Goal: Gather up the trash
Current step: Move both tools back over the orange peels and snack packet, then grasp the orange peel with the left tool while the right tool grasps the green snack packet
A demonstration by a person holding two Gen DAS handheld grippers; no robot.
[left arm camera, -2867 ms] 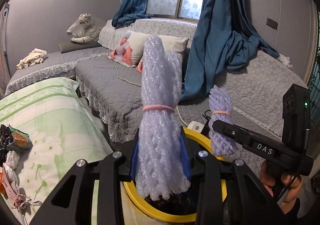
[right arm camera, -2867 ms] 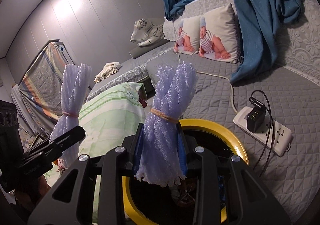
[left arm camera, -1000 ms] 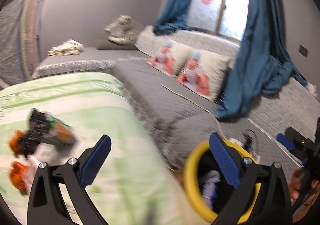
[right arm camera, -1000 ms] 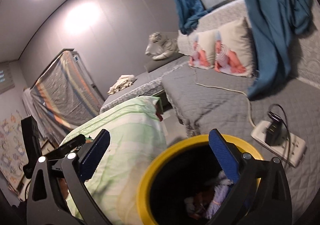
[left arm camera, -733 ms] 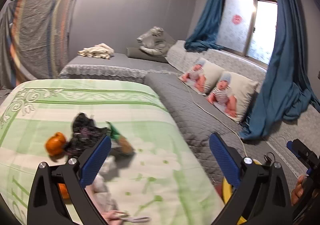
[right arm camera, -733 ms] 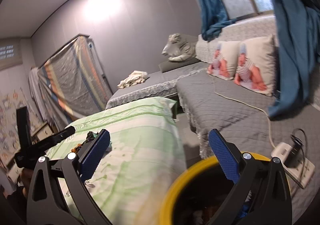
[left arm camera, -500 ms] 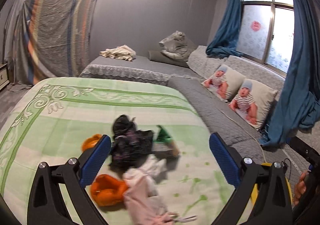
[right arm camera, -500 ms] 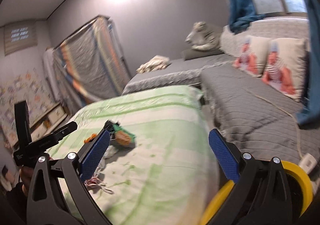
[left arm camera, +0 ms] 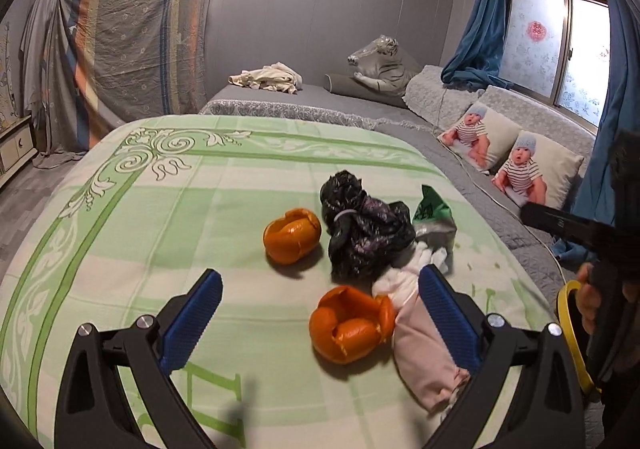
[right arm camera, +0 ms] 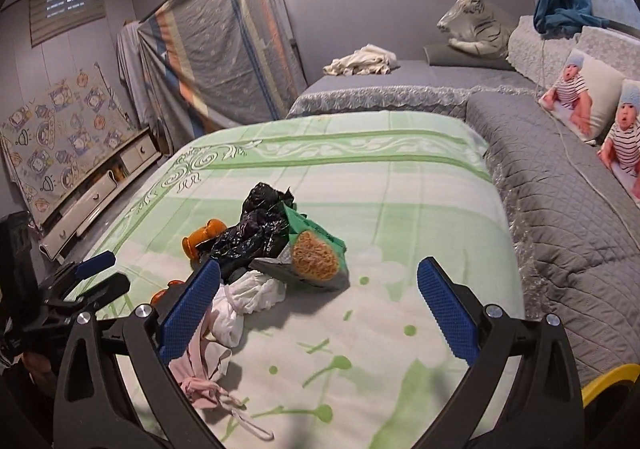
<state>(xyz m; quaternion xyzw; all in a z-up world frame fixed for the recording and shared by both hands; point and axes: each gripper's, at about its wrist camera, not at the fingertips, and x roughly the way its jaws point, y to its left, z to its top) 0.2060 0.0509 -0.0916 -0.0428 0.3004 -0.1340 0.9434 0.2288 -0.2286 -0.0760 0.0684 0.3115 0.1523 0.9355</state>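
**Q:** So where's the trash sitting relative to the two grippers?

**A:** All of it is in one heap on the green patterned blanket (left arm camera: 160, 209). The left gripper (left arm camera: 316, 313) has its blue pads spread wide with nothing between them, and the near orange peel (left arm camera: 348, 323) lies right between the fingers, just ahead. The pink cloth (left arm camera: 424, 361) is tucked against the right-hand pad. Further out in front are the second orange peel (left arm camera: 292, 235), the black plastic bag (left arm camera: 364, 233), the white tissue (left arm camera: 404, 273) and the green wrapper (left arm camera: 434, 217).

**Q:** And the right one?

**A:** Also wide apart and empty. The right gripper (right arm camera: 318, 309) hovers over bare blanket, with the heap ahead and off toward its left finger; the tissue and pink cloth sit right beside that pad. The wrapper's noodle picture faces this camera.

**Q:** Bin?

**A:** Only the yellow bin rim (right arm camera: 608, 381) shows, low at the right gripper's right side, off the blanket's edge.
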